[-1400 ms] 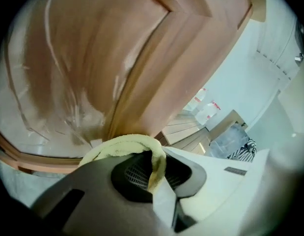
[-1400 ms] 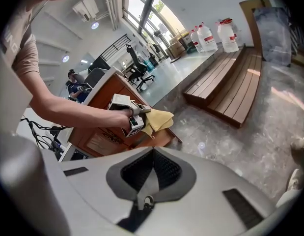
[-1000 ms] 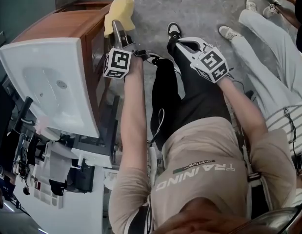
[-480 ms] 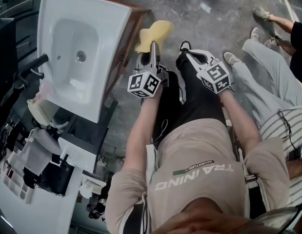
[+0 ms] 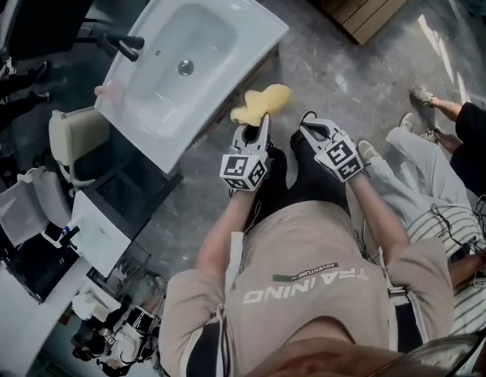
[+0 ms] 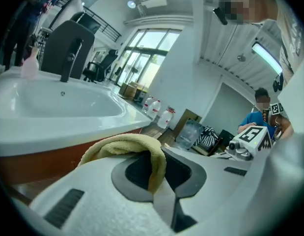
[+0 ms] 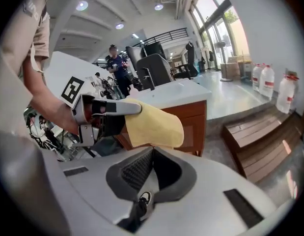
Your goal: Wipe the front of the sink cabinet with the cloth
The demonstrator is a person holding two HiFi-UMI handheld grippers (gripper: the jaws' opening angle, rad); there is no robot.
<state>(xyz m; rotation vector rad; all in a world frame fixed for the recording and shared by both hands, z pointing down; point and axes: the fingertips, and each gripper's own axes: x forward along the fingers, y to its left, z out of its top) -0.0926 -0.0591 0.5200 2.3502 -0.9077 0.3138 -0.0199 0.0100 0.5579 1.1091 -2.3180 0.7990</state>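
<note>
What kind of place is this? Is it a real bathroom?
Probably not a home bathroom; it looks like a big workshop or test hall. The sink and its wooden cabinet stand on a bare grey floor, with tall windows and big water bottles nearby.

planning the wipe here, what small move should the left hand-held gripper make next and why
Probably ease the left hand-held gripper toward the cabinet front until the yellow cloth presses on the wood. Its jaws are shut on the cloth, which hangs beside the panel below the sink but seems not to touch it yet.
</note>
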